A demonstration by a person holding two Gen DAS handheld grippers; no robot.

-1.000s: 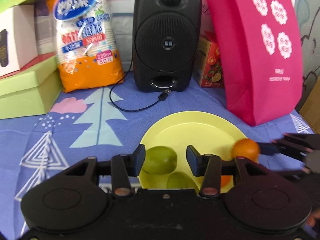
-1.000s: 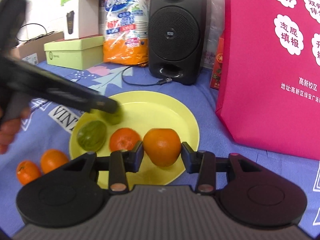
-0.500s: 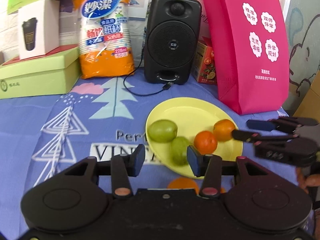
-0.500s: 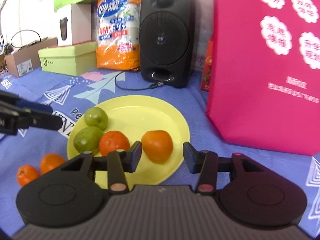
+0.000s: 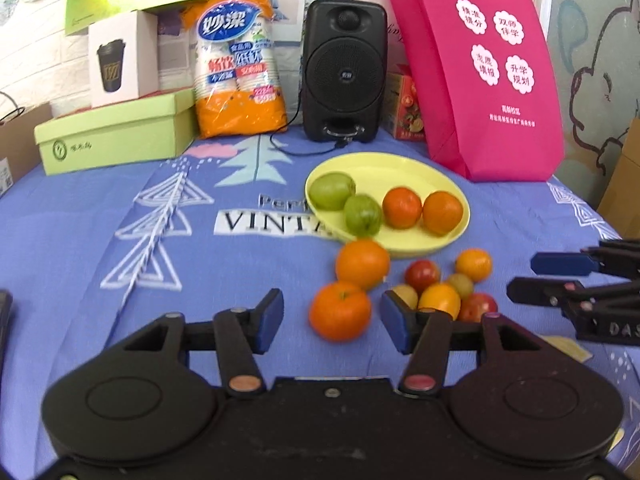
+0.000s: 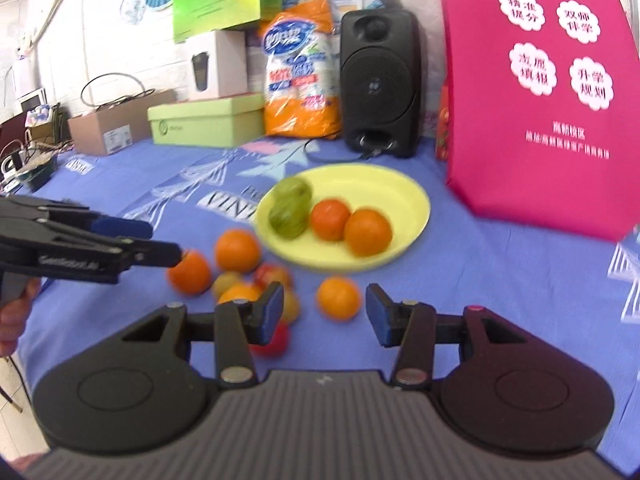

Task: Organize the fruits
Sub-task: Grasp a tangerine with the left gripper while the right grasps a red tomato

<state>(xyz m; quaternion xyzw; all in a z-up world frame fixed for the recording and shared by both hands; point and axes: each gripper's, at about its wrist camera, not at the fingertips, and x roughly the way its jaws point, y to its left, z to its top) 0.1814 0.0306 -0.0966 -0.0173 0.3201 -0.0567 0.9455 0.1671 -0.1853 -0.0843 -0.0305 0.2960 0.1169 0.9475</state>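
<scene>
A yellow plate [image 5: 404, 168] [image 6: 404, 188] holds two green fruits [image 5: 333, 191] and two oranges [image 5: 442, 213]. Loose fruit lies on the cloth in front of it: oranges, red and yellow small fruits. My left gripper [image 5: 331, 322] is open and empty, its jaws either side of a loose orange [image 5: 340, 311], raised above the cloth. My right gripper [image 6: 324, 313] is open and empty, with a small orange [image 6: 338, 298] between its jaws further on. Each gripper shows in the other's view: the right one [image 5: 560, 276] and the left one [image 6: 132, 240].
A black speaker [image 5: 344, 76] with a cable, an orange bag of paper cups [image 5: 236, 68], green and white boxes [image 5: 116, 132] and a pink bag [image 5: 484, 68] line the back of the blue cloth [image 5: 120, 240]. A cardboard box [image 6: 108, 132] stands far left.
Both grippers have drawn back from the plate. The right gripper let go of its orange onto the plate. The loose fruit pile in front of the plate has come into view.
</scene>
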